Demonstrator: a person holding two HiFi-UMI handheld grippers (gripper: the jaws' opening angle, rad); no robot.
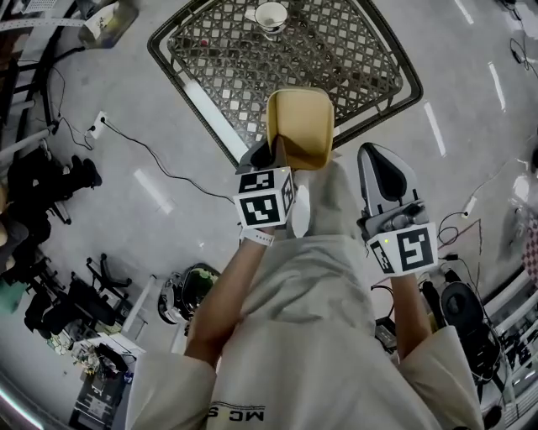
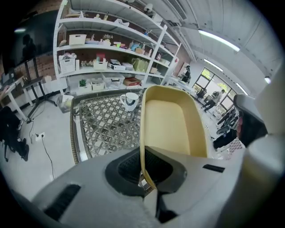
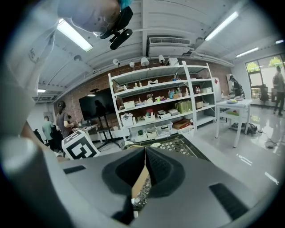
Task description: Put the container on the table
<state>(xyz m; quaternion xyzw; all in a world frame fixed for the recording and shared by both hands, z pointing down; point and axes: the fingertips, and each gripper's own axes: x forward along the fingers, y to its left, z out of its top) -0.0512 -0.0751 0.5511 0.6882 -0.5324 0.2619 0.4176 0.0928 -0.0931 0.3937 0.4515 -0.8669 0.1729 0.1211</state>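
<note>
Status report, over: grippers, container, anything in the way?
Left gripper shut on yellow container wall. Right gripper shut, empty. Container held above lattice table near edge, not yet down. White cup at far edge, clear of it.

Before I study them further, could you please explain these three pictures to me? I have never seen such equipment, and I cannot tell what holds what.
There is no robot here: a person holds a two-jaw tool in each hand. One picture comes from a camera on the person's head, looking down. The other two cameras ride on the tools. The left gripper pinches the wall of a yellow container, which is up in the air. The right gripper is shut and empty. Below stands a dark lattice table with a white cup on it.
</note>
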